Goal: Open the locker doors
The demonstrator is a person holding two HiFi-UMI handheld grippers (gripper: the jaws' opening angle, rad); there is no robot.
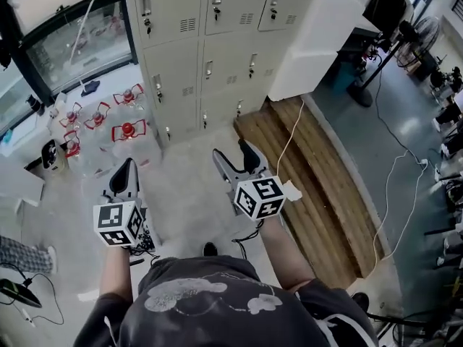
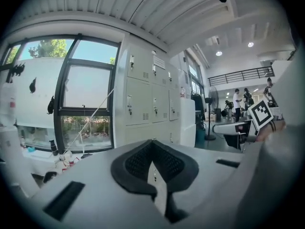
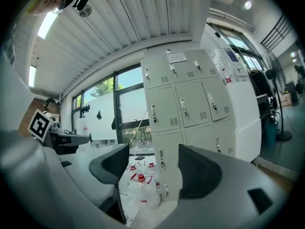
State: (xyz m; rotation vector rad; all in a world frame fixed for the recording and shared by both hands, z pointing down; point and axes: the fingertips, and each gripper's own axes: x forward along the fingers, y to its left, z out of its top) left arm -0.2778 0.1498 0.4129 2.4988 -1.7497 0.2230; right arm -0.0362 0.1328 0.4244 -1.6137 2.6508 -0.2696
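Well short of the lockers (image 1: 210, 49), all shut against the wall ahead, your left tool (image 1: 125, 170) is clenched empty and your right tool (image 1: 233, 152) spread wide; the doors look light, stiff sheet metal, so pinch the small latch (image 1: 215, 7) at a door's edge

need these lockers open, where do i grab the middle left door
Probably the small upright handle at the left edge of that door, taken from straight in front with the open right gripper. It is narrow and vertical, so the pads can close from either side.
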